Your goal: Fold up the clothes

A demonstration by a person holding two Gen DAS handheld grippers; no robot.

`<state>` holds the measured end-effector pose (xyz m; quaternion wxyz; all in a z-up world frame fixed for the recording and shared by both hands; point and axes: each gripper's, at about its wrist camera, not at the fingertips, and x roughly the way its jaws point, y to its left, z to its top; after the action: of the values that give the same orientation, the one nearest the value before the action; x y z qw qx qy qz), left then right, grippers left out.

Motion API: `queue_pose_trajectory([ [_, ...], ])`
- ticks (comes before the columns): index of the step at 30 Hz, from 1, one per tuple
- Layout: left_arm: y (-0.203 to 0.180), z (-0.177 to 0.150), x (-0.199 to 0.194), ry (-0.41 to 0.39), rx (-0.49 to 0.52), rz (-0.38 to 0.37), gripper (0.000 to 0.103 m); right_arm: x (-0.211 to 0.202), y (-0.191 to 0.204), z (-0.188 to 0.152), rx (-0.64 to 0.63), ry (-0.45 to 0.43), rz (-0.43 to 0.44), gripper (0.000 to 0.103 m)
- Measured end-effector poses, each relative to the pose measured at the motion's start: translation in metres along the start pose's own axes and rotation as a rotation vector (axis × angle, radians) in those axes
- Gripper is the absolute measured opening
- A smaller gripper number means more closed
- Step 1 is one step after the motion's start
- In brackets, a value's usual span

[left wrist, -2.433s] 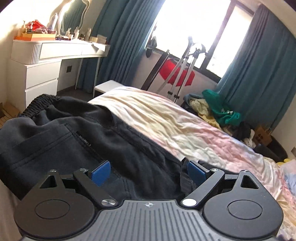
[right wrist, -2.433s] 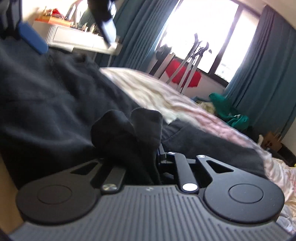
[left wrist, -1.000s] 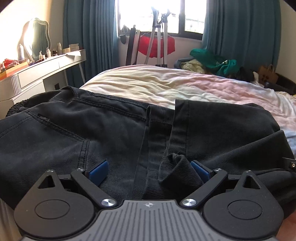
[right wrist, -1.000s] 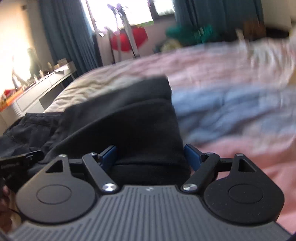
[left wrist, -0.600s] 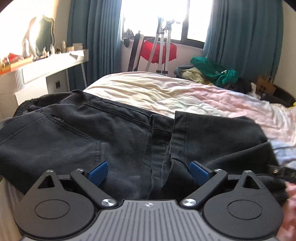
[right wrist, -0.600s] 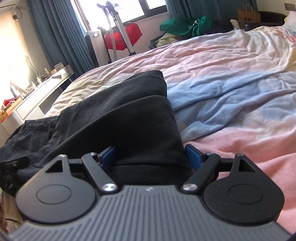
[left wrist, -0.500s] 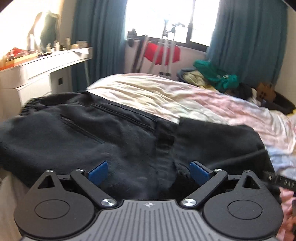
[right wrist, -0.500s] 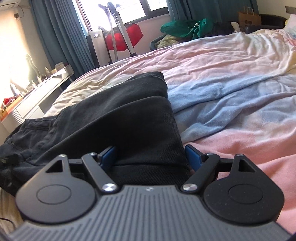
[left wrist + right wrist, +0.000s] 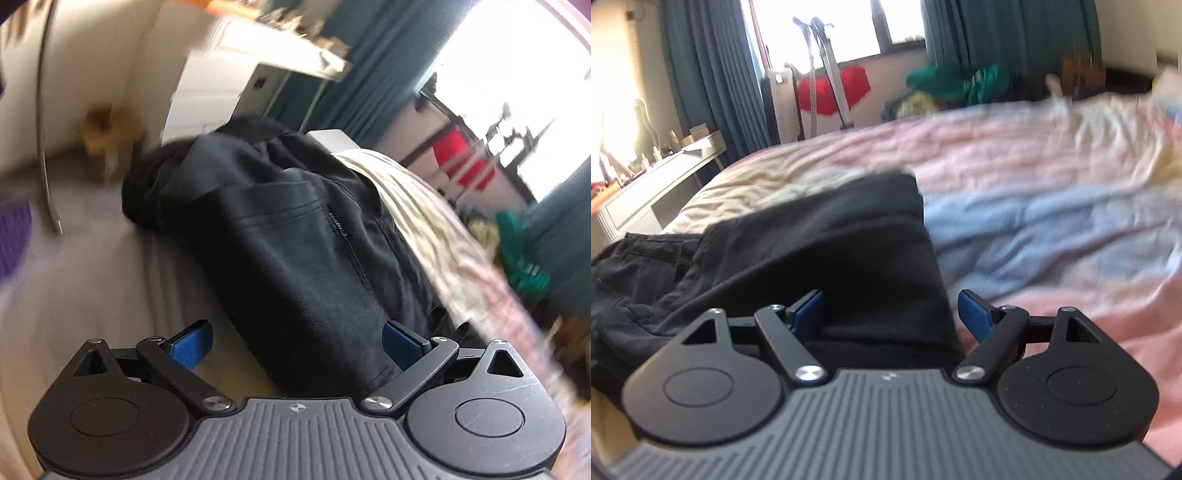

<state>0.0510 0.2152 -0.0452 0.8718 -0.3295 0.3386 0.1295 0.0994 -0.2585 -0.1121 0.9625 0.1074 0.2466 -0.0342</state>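
Black twill trousers, folded thick

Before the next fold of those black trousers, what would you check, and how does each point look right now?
1. Left gripper open: ok.
2. Right gripper open: ok.
3. Trousers free of the left pads: cannot tell; the cloth reaches one pad.
4. Folded leg lying flat on the bed: ok.
5. Waist end fully on the bed: not ok; it hangs over the edge.
6. Sharp left view: not ok, blurred.
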Motion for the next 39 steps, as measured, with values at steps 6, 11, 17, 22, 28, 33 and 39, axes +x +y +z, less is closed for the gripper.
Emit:
queue_pose_trajectory([
  [6,0.011,0.002,0.001,0.007,-0.047,0.072,0.099,-0.008,0.009,0.001,-0.029,-0.043,0.050,0.081],
  [11,0.030,0.002,0.006,0.066,-0.147,0.036,0.099,0.008,0.014,-0.007,-0.058,0.049,0.049,0.080],
  [17,0.052,0.006,0.027,0.138,-0.329,-0.065,0.097,0.003,0.014,-0.010,-0.048,0.047,0.050,0.080],
  [22,0.061,0.017,0.034,0.041,-0.402,-0.053,0.096,0.003,0.019,-0.012,-0.083,0.043,0.036,0.080],
  [28,0.078,0.029,0.047,-0.033,-0.484,-0.086,0.090,0.000,0.021,-0.011,-0.095,0.023,0.026,0.080],
  [33,0.075,0.039,0.055,-0.121,-0.453,-0.066,0.064,-0.013,0.027,-0.006,-0.115,-0.076,0.026,0.080],
  [39,0.037,0.043,0.044,-0.249,-0.269,0.070,0.019,0.005,0.036,-0.012,-0.127,0.046,0.122,0.080],
])
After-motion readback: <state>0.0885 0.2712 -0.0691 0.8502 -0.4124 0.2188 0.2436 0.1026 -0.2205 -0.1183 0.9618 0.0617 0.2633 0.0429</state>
